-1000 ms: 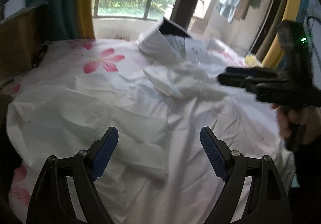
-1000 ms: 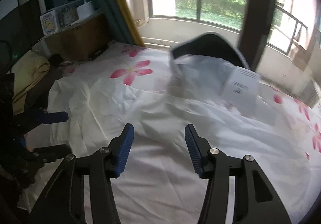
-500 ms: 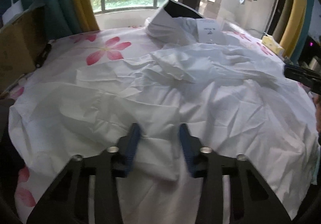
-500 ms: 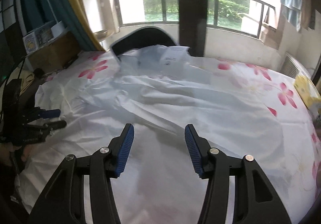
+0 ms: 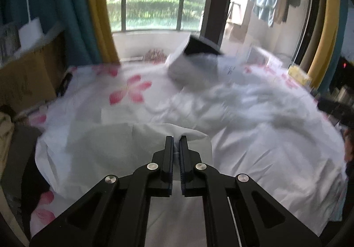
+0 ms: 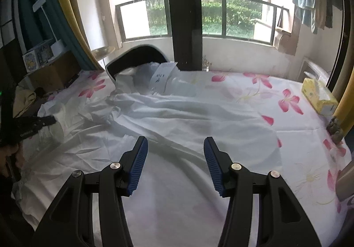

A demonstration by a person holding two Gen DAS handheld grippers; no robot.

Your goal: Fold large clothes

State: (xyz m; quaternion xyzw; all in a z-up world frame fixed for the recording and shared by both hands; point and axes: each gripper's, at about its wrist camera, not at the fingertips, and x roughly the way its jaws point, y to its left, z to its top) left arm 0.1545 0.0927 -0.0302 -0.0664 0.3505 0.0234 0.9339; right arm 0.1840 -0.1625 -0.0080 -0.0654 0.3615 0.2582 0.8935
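My left gripper point(image 5: 176, 147) is clenched on a fold of the white garment point(image 5: 254, 136), pinching it at six o'clock in its view; the garment lies rumpled across the flowered bedsheet point(image 6: 254, 92), from nine o'clock to centre in the right view; my right gripper point(image 6: 176, 158) hangs released, jaws wide apart, above the cloth; a yellow tissue box point(image 6: 318, 97) sits at three o'clock.

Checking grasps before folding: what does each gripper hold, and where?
Left gripper pinches a fold of the white garment; right gripper is open, empty.
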